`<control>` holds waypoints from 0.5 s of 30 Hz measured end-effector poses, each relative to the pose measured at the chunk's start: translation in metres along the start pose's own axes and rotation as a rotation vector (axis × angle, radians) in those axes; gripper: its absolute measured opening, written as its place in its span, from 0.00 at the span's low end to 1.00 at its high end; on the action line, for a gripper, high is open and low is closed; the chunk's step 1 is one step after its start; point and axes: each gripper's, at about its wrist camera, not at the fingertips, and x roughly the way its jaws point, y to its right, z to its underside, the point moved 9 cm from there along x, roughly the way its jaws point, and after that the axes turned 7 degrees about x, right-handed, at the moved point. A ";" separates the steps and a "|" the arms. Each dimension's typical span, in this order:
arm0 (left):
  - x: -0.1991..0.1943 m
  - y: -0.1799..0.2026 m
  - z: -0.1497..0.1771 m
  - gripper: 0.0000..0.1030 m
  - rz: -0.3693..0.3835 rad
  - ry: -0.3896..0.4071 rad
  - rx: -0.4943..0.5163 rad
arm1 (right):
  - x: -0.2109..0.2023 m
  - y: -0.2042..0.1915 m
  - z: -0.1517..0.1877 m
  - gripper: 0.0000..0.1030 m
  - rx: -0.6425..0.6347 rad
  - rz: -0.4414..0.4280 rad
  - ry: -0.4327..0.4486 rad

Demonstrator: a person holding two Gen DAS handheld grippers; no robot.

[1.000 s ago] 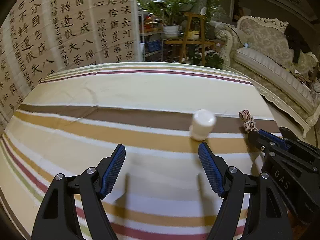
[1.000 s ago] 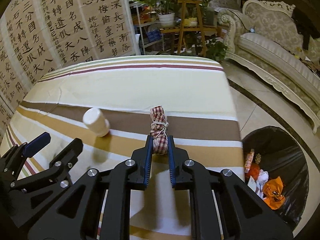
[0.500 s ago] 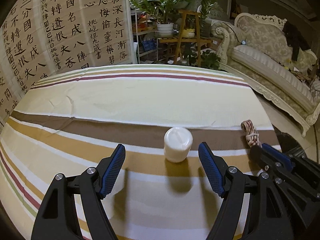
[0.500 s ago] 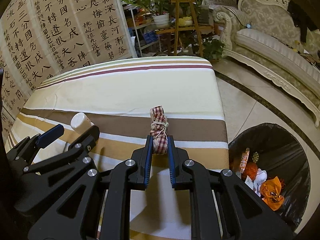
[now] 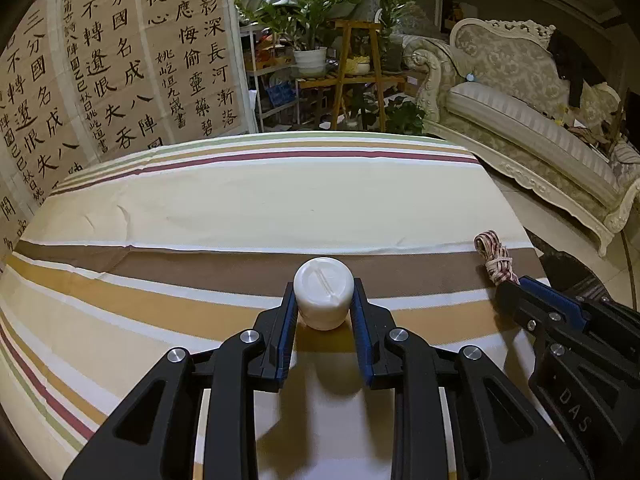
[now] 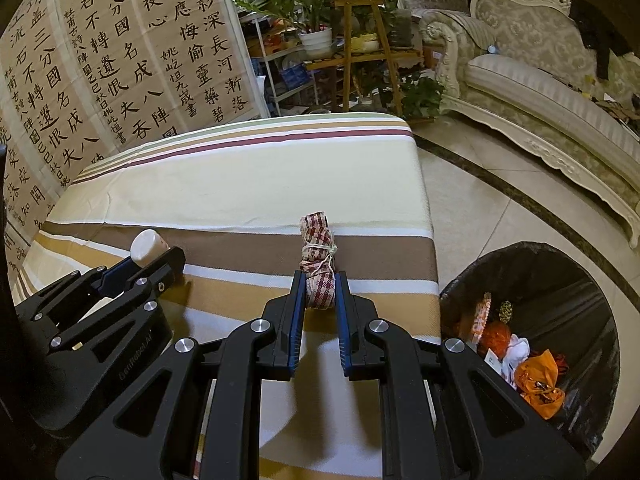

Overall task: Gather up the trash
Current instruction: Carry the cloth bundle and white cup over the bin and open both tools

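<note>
The small white plastic bottle (image 5: 323, 300) has a round, ribbed cap with a moulded bar across its top and a squat, rounded body below; it stands on the striped tablecloth (image 5: 248, 208), on the tan band just in front of the wide brown one. The left gripper (image 5: 323, 312) has just been closing its jaws around it, and the blue pads (image 5: 286, 320) now press the bottle's flanks on both sides. From the right wrist view only the bottle's cap (image 6: 145, 245) shows, the rest hidden behind the left gripper's black frame. The right gripper (image 6: 319, 292) is clamped tight on a red-and-white checked cloth bundle (image 6: 318, 256), rolled up and tied round the middle with pale string; its lower end is hidden between the blue pads, and whether it touches the cloth beneath cannot be told. In the left wrist view the bundle (image 5: 494, 256) appears near the table's right edge, its lower part covered by the right gripper's fingers. On the floor just beside the table stands a bin lined with a black bag (image 6: 560, 280), holding orange wrappers and white scraps; its near rim is cut off by the gripper's frame and the picture's edge, and the smaller pieces inside are hard to make out.
</note>
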 end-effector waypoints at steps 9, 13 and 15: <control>-0.028 0.030 0.001 0.26 0.033 0.039 0.046 | -0.027 0.026 0.007 0.14 0.028 0.026 0.032; -0.042 0.055 0.002 0.26 0.067 0.059 0.074 | -0.044 0.051 0.016 0.14 0.058 0.060 0.047; -0.049 0.072 0.002 0.26 0.092 0.069 0.093 | -0.052 0.066 0.021 0.14 0.074 0.078 0.054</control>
